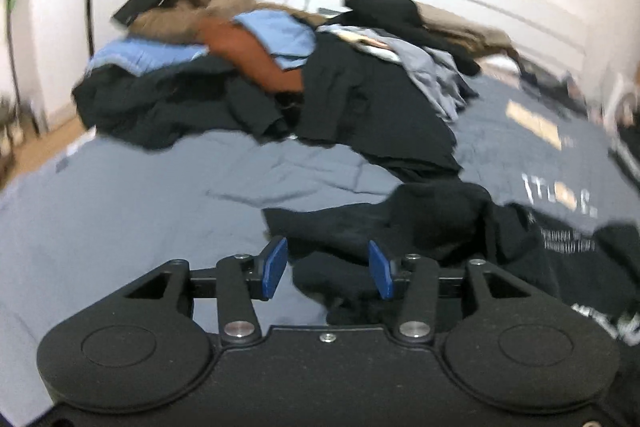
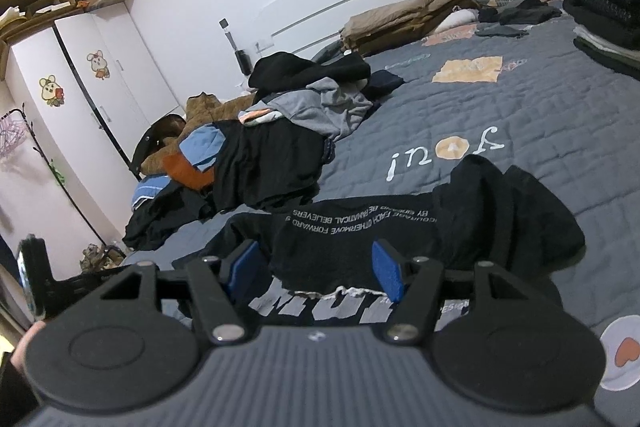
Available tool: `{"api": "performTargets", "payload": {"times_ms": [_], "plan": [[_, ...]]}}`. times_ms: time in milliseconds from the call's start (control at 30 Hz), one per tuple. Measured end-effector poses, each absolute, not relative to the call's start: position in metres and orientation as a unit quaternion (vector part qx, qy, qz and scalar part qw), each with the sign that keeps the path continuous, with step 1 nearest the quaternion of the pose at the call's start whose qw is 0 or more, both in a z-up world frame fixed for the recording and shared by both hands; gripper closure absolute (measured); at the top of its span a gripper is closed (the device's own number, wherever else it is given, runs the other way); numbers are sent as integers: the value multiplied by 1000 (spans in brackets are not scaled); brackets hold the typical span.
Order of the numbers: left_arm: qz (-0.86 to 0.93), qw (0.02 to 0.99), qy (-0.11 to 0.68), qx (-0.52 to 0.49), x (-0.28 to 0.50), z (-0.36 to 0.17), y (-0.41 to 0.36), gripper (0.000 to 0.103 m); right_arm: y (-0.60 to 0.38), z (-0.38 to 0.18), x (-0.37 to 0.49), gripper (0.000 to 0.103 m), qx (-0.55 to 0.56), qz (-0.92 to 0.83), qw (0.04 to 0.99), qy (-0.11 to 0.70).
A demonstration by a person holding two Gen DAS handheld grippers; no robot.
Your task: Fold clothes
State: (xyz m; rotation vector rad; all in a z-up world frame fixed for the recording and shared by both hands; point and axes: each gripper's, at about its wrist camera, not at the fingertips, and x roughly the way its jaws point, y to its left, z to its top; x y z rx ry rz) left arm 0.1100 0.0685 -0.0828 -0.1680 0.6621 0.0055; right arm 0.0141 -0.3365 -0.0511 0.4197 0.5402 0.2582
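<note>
Both grippers, left gripper (image 1: 327, 269) and right gripper (image 2: 316, 269), are held released over the rumpled black T-shirt (image 2: 360, 227). The unfolded pile (image 2: 260, 147) lies at 11 o'clock. Several bunched layers could be pinched at once, and the fold skewed.

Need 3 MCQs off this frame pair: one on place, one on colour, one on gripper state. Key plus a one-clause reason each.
1. Where does the black printed T-shirt lie?
A. On the grey quilt just ahead of both grippers
B. On top of the wardrobe
C. Hung on the coat rack

2. What colour are the pads on the fingers of each gripper?
A. Red
B. Blue
C. Yellow

3. What state is the right gripper in?
A. Shut on the T-shirt
B. Open, fingers apart with shirt fabric between them
C. Shut on nothing

Key:
1 A: the shirt is spread on the quilt, apart from the unfolded clothes pile farther back.
2 B: blue pads show in both wrist views.
3 B: a wide gap separates the pads, as on the left gripper.
</note>
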Motion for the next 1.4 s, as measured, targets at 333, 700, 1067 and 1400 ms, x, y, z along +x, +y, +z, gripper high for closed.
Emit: {"api": "performTargets", "payload": {"times_ms": [333, 700, 1067, 1400], "plan": [[-16, 929, 354, -102, 127, -133, 91, 67, -318, -55, 18, 41, 229, 203, 908, 287], [-22, 923, 362, -132, 143, -161, 75, 64, -277, -59, 9, 41, 194, 266, 893, 307], [-22, 931, 331, -153, 151, -167, 73, 52, -266, -70, 8, 41, 189, 278, 884, 325], [-43, 934, 320, -154, 154, -163, 74, 99, -263, -71, 6, 41, 184, 281, 883, 329]]}}
